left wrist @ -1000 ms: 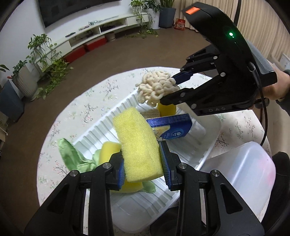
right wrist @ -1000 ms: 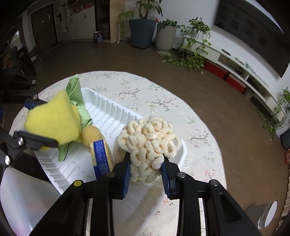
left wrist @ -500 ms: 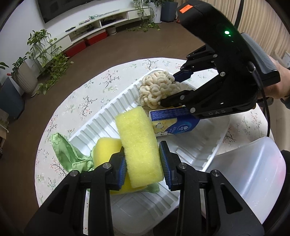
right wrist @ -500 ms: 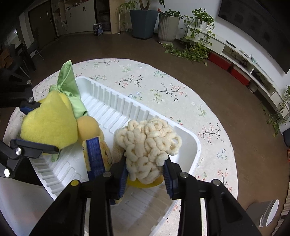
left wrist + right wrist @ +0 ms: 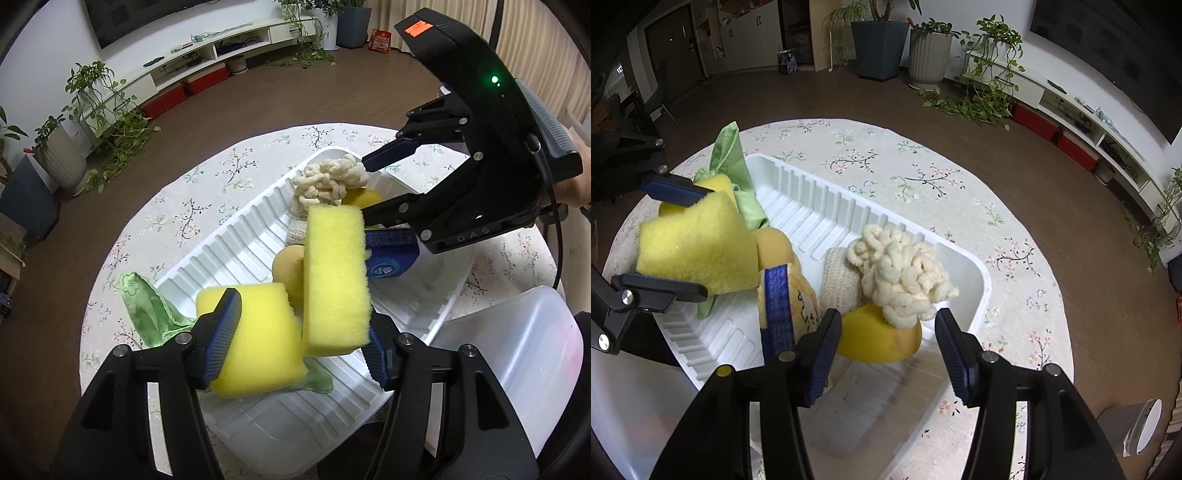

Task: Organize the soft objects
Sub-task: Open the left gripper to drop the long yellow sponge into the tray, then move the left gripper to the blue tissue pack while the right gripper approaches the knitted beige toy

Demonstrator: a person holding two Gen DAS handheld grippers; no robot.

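Both grippers are released: the left gripper (image 5: 299, 339) is spread beside a yellow sponge (image 5: 336, 280), the right gripper (image 5: 886, 350) behind a cream loop scrubber (image 5: 901, 273).

1. Tray (image 5: 979, 273) on round table (image 5: 1015, 206); lidded bin (image 5: 517, 354) beside its near end.
2. In tray: looped scrubber (image 5: 901, 273) atop a round sponge (image 5: 879, 339); knitted pad (image 5: 840, 280) just left; wrapped sponge (image 5: 786, 302) further left.
3. Cloth (image 5: 733, 166) draped over tray's far-left rim; block sponge (image 5: 258, 339) on it.

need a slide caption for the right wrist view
Open right claw above the cream noodle scrubber resting on a yellow sponge in the white tray.
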